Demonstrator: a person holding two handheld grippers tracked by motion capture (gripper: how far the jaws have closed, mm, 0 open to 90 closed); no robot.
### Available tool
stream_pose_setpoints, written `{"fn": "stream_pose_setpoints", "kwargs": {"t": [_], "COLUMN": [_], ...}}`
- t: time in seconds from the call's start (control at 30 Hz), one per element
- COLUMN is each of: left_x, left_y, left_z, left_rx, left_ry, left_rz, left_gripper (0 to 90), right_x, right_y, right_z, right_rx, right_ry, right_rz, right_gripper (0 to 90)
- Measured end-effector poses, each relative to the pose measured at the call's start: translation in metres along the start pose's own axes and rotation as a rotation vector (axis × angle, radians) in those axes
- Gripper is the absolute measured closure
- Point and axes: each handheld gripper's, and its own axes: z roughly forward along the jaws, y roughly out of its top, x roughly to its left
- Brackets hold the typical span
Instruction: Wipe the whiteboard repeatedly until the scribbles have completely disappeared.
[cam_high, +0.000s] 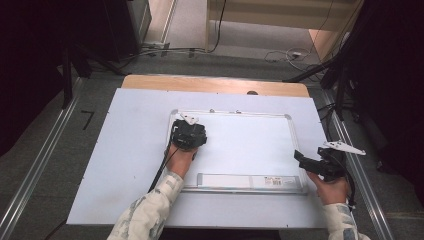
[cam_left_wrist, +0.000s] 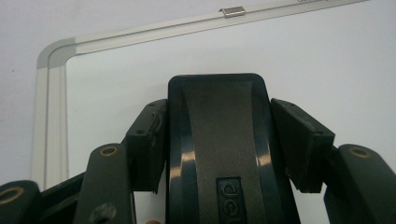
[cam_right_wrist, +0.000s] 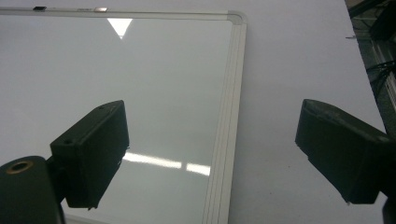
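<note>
From my remote seat I see a grey carpeted floor (cam_high: 60, 150) on every side of the white-topped table with a pale wooden far edge (cam_high: 215, 84), which runs on well beyond the jaws. Silver metal floor rails (cam_high: 37, 167) flank it. Ahead, pale wooden furniture panels (cam_high: 280, 15) stand, with black and white cables (cam_high: 285, 54) strewn beneath. Dark stand legs (cam_high: 75, 60) occupy the shadowed sides.

whiteboard (cam_right_wrist: 154, 93) glossy, metal frame | eraser (cam_left_wrist: 217, 140) blk plastic, shiny | table (cam_high: 130, 150) matt
</note>
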Motion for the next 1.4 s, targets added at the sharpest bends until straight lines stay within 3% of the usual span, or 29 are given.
{"fn": "stream_pose_setpoints", "kwargs": {"t": [0.3,0.47,0.57,0.9,1.4], "left_x": [0.024,0.04,0.044,0.038,0.004], "left_y": [0.002,0.009,0.015,0.025,0.024], "left_z": [0.0,0.008,0.013,0.024,0.025], "left_rx": [-0.002,-0.007,-0.002,0.003,0.011], "left_ry": [0.047,0.081,0.092,0.1,0.045], "left_rz": [-0.057,-0.114,-0.121,-0.107,-0.045], "left_gripper": [40.8,40.5,40.2,40.6,40.7], "right_x": [0.0,0.0,0.0,0.0,0.0], "right_y": [0.0,0.0,0.0,0.0,0.001], "right_z": [0.0,0.0,0.0,0.001,0.002], "right_rx": [0.0,0.001,0.0,0.0,0.0], "right_ry": [0.0,0.001,0.001,0.004,0.004], "right_rz": [-0.001,0.0,-0.001,-0.002,-0.001], "right_gripper": [8.5,8.5,8.5,8.5,8.5]}}
